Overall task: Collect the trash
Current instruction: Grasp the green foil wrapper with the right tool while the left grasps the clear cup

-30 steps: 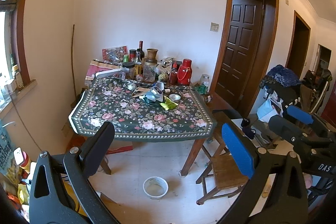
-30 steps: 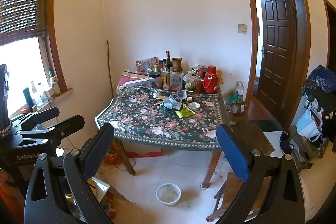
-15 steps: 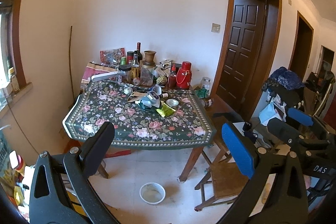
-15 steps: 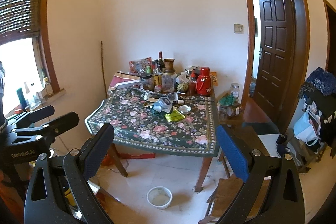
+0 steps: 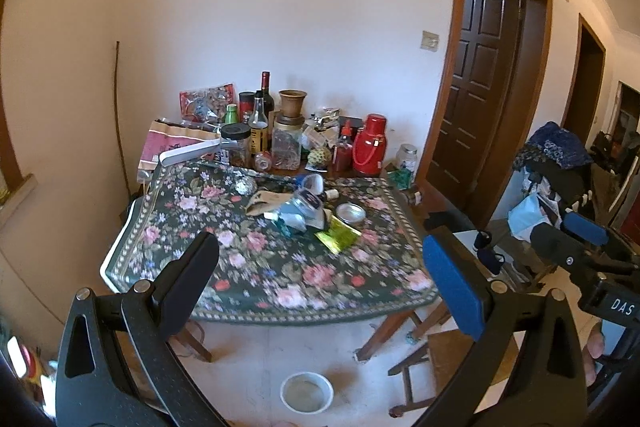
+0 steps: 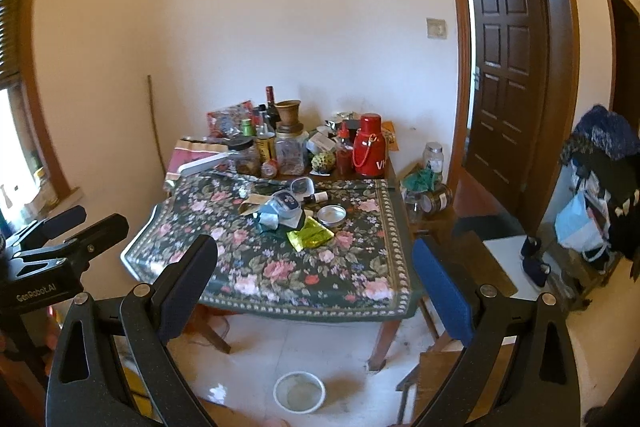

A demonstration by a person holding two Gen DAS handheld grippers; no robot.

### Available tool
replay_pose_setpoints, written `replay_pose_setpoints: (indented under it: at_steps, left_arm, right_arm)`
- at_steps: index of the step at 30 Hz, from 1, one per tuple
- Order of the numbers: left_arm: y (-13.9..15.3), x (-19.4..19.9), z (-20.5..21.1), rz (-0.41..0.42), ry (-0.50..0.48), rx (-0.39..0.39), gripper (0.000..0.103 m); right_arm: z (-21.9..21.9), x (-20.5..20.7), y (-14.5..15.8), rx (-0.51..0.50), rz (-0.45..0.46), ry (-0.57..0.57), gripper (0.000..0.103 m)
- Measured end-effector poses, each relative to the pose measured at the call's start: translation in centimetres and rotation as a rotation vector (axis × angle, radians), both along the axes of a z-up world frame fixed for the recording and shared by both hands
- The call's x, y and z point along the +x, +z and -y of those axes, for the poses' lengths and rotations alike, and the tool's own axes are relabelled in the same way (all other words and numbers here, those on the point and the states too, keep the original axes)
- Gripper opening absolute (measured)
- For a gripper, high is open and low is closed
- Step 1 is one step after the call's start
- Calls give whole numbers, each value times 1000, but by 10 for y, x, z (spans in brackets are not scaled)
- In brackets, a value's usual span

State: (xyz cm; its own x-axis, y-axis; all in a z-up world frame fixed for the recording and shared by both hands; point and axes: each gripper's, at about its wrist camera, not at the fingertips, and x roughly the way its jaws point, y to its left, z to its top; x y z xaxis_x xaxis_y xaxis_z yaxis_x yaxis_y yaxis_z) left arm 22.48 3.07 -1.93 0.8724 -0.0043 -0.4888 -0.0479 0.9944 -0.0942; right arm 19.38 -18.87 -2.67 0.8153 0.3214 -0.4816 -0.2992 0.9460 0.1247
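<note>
- Two grippers are held up side by side, facing a cluttered bench draped in a dark floral cloth; both are well apart from it.
- Left gripper: jaws spread wide, nothing between them, one pad black and the other blue.
- Right gripper: jaws likewise spread wide and empty. It also shows at the right edge of the left wrist view, and the left one at the left edge of the right wrist view.
- Trash lies in a loose heap near the middle of the bench: a shiny yellow-green wrapper nearest the front, a crumpled pale blue packet just beside it, and a flattened brown paper piece behind.
- A round metal lid rests just right of the heap, near the wrapper.
- Along the back edge by the wall stand bottles and jars, among them a red thermos and a brown clay pot set on top of a jar.
- On the tiled floor in front of the bench sits a white bowl.
- A wooden chair stands at the bench's right front corner.
- To the right a dark wooden door stands open.
</note>
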Motion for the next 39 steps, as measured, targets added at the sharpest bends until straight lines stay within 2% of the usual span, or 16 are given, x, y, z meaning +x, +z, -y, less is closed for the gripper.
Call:
replay_pose_setpoints:
  at_steps: [6, 10, 18, 25, 33, 37, 39]
  left_arm:
    - [-6, 59, -39, -25, -26, 18, 102]
    - [-18, 97, -58, -51, -26, 35, 98]
    - [-57, 169, -76, -169, -33, 10, 90]
    - [-96, 232, -83, -282, 35, -22, 88]
    - [-130, 299, -83, -382, 106, -33, 87]
    - [-145, 326, -81, -421, 105, -54, 80]
    - [-152, 339, -78, -443, 94, -74, 75]
  right_arm:
    - [-33, 46, -6, 8, -62, -58, 97]
    - [-50, 71, -15, 3, -106, -93, 97]
    - [-68, 141, -54, 7, -298, -127, 97]
    - [-85, 219, -113, 56, -485, -109, 97]
    - [-107, 308, -198, 164, -769, -93, 97]
    - [-124, 330, -228, 157, -865, -70, 96]
    - [-134, 337, -238, 142, -893, -47, 92]
